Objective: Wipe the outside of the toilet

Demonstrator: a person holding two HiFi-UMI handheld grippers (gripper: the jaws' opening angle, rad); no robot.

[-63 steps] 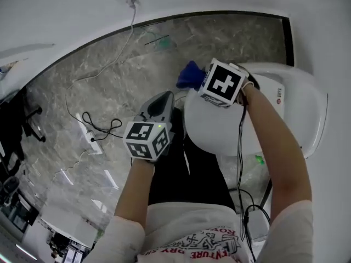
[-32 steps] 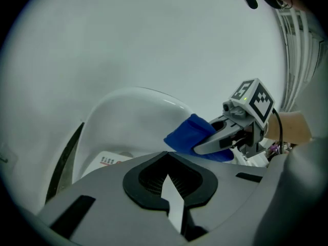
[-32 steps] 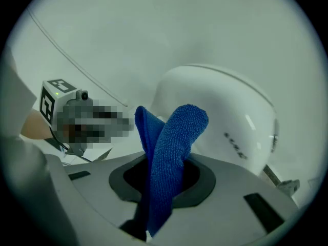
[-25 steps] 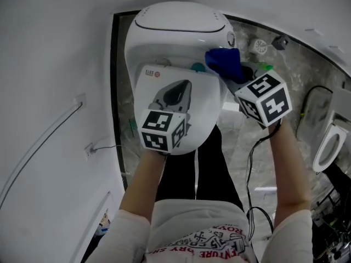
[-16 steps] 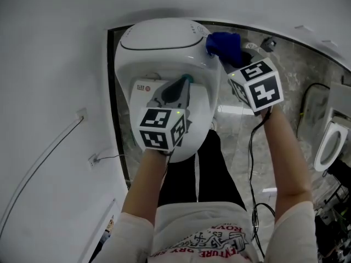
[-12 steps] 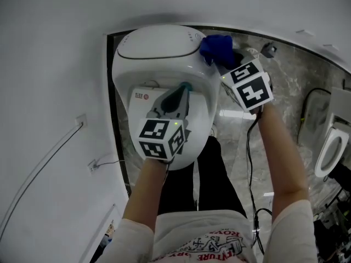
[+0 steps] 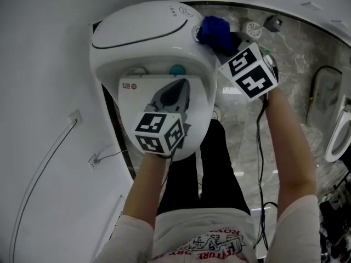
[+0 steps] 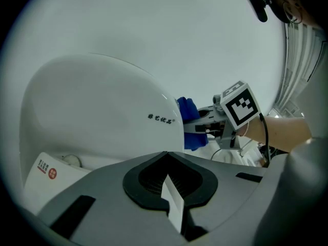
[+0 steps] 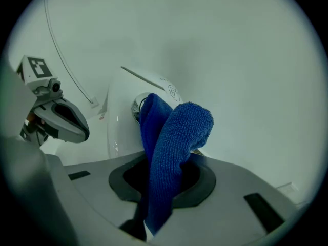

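The white toilet (image 7: 142, 32) fills the upper middle of the head view, its seat lid (image 7: 164, 86) down. My right gripper (image 7: 226, 44) is shut on a blue cloth (image 7: 213, 30), which is pressed against the right rear side of the toilet near a round chrome button (image 9: 136, 108). The cloth (image 9: 169, 147) bulges out between the jaws in the right gripper view. My left gripper (image 7: 176, 89) hovers over the seat lid, jaws shut with nothing between them. The left gripper view shows the toilet's rounded back (image 8: 102, 111) and the cloth (image 8: 188, 122) beyond it.
A white wall with a socket and cable (image 7: 74, 118) runs close along the toilet's left. Grey marble floor (image 7: 296, 64) lies to the right, with a floor drain (image 7: 253, 29) and another white fixture (image 7: 340, 130) at the right edge. The person's dark-clad legs (image 7: 214, 163) stand before the bowl.
The right gripper has carried the blue cloth from the bowl's right side up to the toilet's rear right. The left gripper stays over the lid. The head view has shifted.
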